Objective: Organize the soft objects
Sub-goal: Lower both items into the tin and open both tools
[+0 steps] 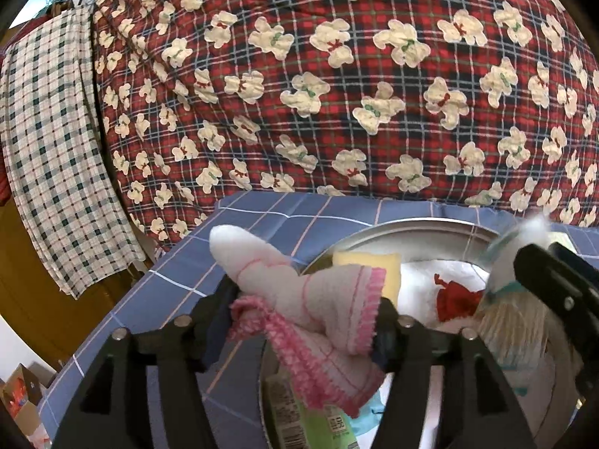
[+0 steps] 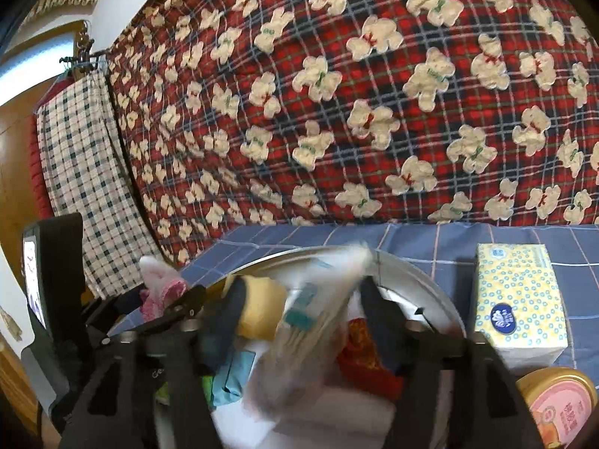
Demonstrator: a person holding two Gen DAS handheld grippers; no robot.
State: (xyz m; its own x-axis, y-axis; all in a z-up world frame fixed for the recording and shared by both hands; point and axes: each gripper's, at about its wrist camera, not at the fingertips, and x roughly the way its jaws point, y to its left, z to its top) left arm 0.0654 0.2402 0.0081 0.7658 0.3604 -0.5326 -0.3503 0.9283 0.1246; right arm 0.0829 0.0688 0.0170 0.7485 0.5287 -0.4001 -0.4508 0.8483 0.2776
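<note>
Over the metal basin (image 1: 430,230), the left tongs (image 1: 305,321) stand wide around a pink-edged cloth (image 1: 318,299), and the right tongs (image 2: 299,310) wide around a blurred plastic packet (image 2: 318,299).

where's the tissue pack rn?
Right wrist view, right side: the tissue pack stands on the blue cloth, just right of the metal basin and behind the pink-lidded tub.

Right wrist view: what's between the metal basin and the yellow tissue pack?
Nothing: only bare blue checked cloth separates the basin's rim from the tissue pack, seen in the right wrist view.
</note>
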